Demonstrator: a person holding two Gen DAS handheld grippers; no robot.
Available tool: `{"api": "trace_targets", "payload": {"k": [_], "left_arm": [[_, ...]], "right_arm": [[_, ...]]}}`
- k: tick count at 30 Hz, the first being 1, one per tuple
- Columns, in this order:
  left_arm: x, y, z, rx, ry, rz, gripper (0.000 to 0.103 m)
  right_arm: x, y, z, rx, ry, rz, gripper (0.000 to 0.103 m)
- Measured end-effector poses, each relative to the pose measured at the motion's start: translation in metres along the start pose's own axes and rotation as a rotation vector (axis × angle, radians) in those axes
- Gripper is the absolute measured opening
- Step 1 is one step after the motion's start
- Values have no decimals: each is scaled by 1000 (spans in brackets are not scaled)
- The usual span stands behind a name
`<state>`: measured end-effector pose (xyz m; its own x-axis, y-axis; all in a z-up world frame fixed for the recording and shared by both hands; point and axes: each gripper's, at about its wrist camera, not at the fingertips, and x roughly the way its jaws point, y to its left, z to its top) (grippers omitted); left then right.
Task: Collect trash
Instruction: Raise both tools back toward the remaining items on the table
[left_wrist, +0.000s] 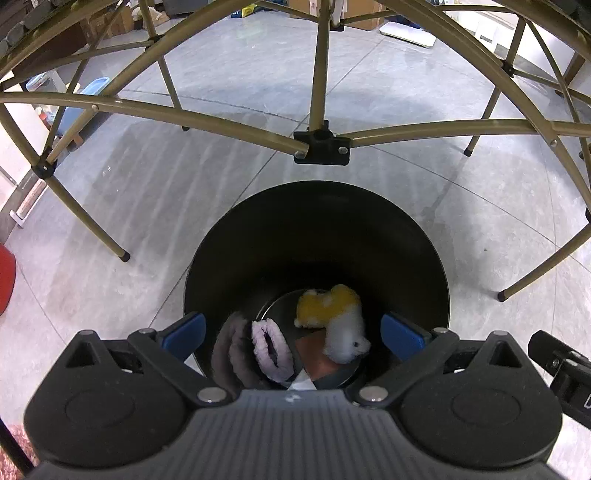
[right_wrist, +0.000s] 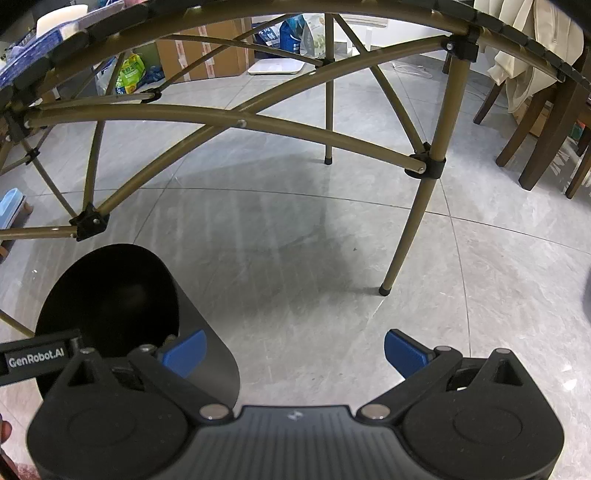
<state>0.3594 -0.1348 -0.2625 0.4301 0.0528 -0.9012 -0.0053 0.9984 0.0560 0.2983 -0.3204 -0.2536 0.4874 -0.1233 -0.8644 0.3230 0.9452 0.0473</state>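
Several soft scraps (left_wrist: 328, 321) are seen lying at the bottom of the black bin (left_wrist: 317, 229) on the floor. Both left tongs (left_wrist: 293, 334) and right tongs (right_wrist: 295, 350) are held spread, pinching nothing. Further trash should be carried over the bin's mouth before being released.

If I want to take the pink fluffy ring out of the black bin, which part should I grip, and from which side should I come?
Probably from straight above, down through the open mouth of the black bin, since its tall walls block every side. The pink fluffy ring stands nearly on edge at the bottom, so close the left gripper across its upper arc, one of the fingers through the hole. Grey fabric crowds its left side.
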Motion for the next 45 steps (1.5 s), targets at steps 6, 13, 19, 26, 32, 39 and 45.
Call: {"api": "trace_targets", "payload": {"k": [6,13,19,26,32,39,45], "left_arm": [[-5,3,2,-8,-9,-10,103],[-26,5,4,2,-81,-33,103],[-43,15,8,-29,-163,-55,103],[-72,23,7,-52,-334,-24,103],[-101,39,4,-75,-476,-19,103],[-137,59,3,-100,-611,-31,103],[-159,77,11,-138,-667,-32,103]], "right_arm": [[-1,0,0,1,-3,3,103],[-9,1,2,-6,-27,22,103],[-18,2,6,-9,-70,43,103],[-40,7,12,-29,-169,87,103],[-62,12,18,-39,-271,136,103],[-105,26,25,-94,-442,190,103],[-145,43,29,-157,-636,206,103]]}}
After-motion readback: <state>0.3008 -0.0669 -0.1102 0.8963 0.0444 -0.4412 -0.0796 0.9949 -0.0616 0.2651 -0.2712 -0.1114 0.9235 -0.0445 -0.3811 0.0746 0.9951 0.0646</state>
